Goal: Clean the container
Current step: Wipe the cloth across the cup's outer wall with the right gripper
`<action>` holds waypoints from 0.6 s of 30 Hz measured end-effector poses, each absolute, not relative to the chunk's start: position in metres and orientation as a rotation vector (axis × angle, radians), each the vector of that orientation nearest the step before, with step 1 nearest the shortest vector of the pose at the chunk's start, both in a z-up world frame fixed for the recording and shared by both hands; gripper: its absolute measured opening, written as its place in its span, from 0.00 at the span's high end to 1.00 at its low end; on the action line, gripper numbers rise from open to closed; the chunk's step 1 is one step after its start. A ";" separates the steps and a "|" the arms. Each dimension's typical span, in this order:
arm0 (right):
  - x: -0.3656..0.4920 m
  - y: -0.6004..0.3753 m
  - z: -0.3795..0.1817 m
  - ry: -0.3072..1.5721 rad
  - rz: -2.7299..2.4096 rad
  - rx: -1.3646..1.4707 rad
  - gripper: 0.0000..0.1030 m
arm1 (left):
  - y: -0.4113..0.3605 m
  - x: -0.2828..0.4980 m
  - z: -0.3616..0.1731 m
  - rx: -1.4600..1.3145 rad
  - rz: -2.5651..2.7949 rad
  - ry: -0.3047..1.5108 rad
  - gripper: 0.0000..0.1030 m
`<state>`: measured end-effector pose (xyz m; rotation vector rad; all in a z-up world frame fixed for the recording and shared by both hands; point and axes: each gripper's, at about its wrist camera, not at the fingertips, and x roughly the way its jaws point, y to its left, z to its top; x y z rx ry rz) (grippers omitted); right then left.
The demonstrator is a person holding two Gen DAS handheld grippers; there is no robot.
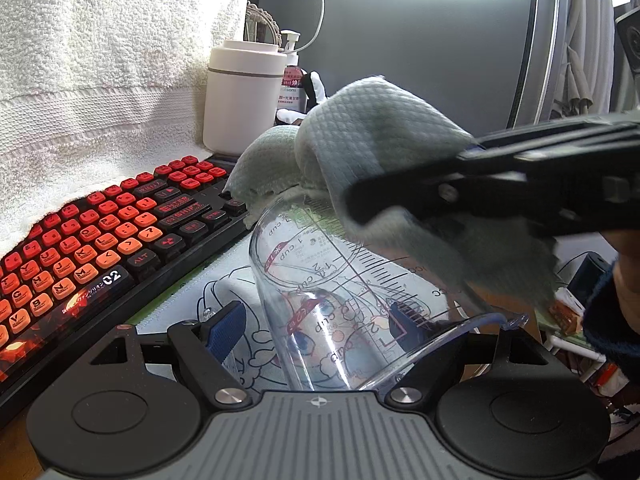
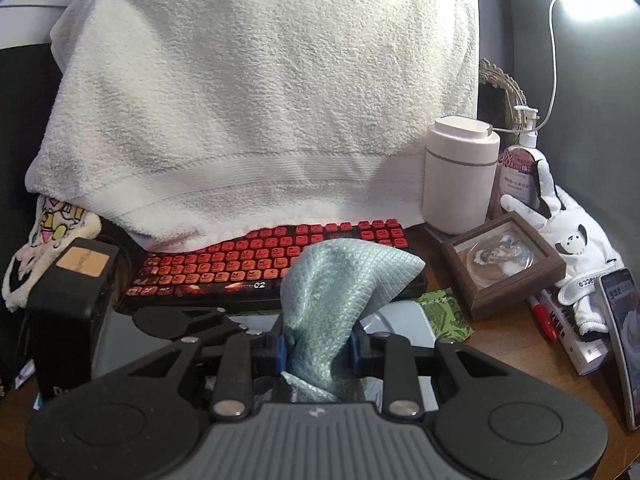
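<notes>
The left hand-held gripper (image 1: pixel 320 324) has its blue pads spread wide around a clear measuring cup (image 1: pixel 320 300), pinching it at the rim end; the cup lies tilted with its base pointing away toward 12 o'clock, and I see nothing inside it. On that base rests a grey-green cloth (image 1: pixel 372 140), which the right hand-held gripper (image 2: pixel 318 344) holds pressed between its nearly closed fingers, coming in from 3 o'clock in the left view. Under the cup lies a cartoon mat (image 1: pixel 224 292) on the surface. At 9 o'clock is a red keyboard (image 1: pixel 92 248). Farther, at 11 o'clock, stands a closed white canister (image 1: pixel 242 96) beside a white towel (image 1: pixel 100 60).
</notes>
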<state>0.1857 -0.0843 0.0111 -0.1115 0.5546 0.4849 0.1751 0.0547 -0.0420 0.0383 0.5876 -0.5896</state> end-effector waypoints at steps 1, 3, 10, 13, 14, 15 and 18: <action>0.186 -0.083 0.011 0.546 0.472 -0.130 0.74 | 0.055 0.175 -0.042 0.039 -0.589 0.588 0.24; 0.187 -0.081 0.010 0.527 0.447 -0.165 0.74 | 0.055 0.175 -0.042 0.039 -0.590 0.587 0.24; 0.187 -0.074 0.009 0.471 0.399 -0.280 0.75 | 0.054 0.175 -0.042 0.039 -0.589 0.587 0.24; 0.183 -0.071 0.009 0.455 0.414 -0.320 0.75 | 0.055 0.175 -0.042 0.039 -0.589 0.587 0.24; 0.182 -0.070 0.008 0.449 0.419 -0.334 0.75 | 0.054 0.175 -0.042 0.039 -0.589 0.587 0.24; 0.181 -0.070 0.008 0.444 0.424 -0.347 0.75 | 0.055 0.175 -0.042 0.039 -0.589 0.587 0.24; 0.177 -0.067 0.008 0.427 0.440 -0.388 0.75 | 0.054 0.175 -0.042 0.040 -0.589 0.587 0.24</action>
